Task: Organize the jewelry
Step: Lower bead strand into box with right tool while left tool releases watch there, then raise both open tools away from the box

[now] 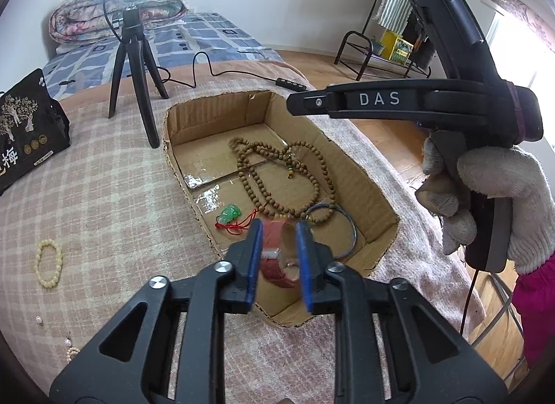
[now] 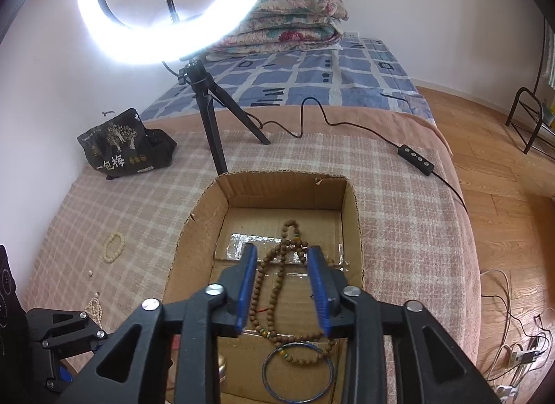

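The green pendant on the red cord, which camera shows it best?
The left wrist view. There the green pendant lies in plain sight on the floor of the cardboard box, its red cord looped beside it. In the right wrist view the claw blocks that corner, so the pendant itself cannot be seen.

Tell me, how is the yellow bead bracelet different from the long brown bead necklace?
The yellow bead bracelet is one small pale loop; the long brown bead necklace is dark brown, far longer, and piled in several loops. The bracelet lies out on the checked blanket; the necklace lies inside the cardboard box. Both are strings of round beads.
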`<action>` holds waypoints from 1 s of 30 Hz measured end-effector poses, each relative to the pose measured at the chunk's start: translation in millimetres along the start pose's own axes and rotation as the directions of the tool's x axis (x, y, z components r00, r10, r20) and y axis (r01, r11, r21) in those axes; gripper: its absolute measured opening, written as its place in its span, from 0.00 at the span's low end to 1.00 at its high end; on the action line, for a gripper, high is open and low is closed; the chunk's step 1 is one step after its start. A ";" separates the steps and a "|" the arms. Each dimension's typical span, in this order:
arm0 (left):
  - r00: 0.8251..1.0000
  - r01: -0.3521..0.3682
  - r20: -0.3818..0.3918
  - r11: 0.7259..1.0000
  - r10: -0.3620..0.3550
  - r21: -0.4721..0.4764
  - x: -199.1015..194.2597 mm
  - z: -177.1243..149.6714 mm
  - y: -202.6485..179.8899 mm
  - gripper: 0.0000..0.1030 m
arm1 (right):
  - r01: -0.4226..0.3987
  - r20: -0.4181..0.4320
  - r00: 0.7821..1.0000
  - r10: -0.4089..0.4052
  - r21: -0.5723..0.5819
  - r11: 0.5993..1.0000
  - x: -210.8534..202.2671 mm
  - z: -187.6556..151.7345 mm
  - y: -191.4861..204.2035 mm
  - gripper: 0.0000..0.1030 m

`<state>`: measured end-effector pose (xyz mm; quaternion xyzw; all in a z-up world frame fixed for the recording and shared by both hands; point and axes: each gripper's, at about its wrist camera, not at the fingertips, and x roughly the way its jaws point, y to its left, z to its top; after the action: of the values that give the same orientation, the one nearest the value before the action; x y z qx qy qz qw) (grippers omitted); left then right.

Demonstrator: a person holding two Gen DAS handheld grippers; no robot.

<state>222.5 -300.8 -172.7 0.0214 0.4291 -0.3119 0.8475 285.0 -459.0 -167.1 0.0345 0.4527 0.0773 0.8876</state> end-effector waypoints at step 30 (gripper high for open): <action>0.993 -0.076 0.098 0.996 0.071 0.044 -63.5 -10.9 13.4 0.53 | 0.174 0.019 0.985 -0.174 -0.001 0.985 -37.0 -3.0 29.1 0.99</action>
<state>194.3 -254.3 -135.7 0.0424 0.3790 -0.2914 0.8773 258.1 -436.6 -135.5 -0.0055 0.4454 -0.0003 0.8953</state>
